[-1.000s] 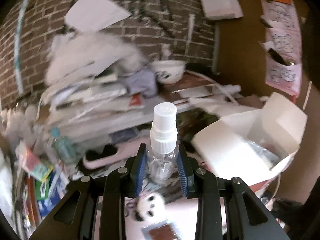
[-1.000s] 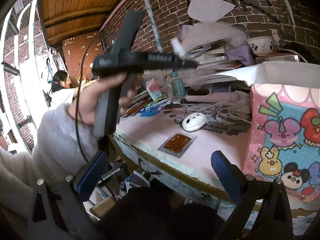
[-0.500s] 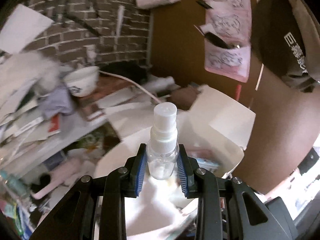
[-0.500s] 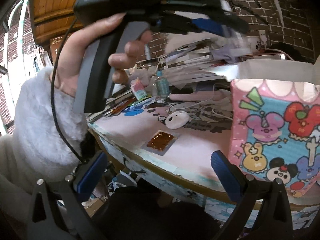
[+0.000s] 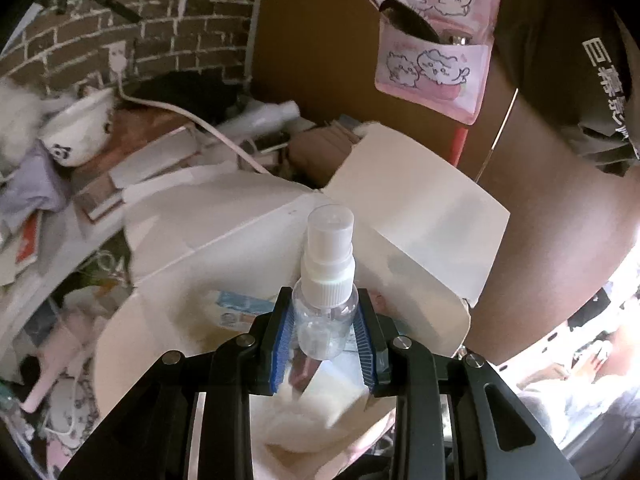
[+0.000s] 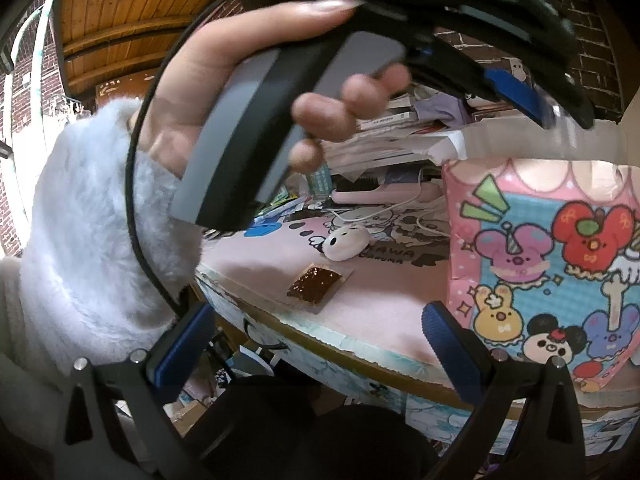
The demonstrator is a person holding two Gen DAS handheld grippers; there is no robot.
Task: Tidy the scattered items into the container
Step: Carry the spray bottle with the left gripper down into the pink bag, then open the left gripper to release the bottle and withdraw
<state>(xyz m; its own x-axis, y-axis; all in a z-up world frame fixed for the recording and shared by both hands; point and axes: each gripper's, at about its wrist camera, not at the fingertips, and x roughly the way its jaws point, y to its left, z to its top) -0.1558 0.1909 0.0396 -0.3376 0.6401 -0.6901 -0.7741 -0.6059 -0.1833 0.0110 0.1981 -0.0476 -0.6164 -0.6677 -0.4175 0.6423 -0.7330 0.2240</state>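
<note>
The left tongs (image 5: 325,334) gripped a clear spray bottle (image 5: 326,300) above the open paper bag (image 5: 420,216); the right tongs (image 6: 316,340) stood wide, empty.

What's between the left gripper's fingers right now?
Left wrist view: a clear spray bottle with a white cap, clamped between the blue pads of the left gripper, above the open white box.

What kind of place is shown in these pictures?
Probably a cluttered desk in a home room. A cartoon desk mat covers the table, a panda bowl sits among piled papers, and a pink fabric wall organizer hangs nearby.
</note>
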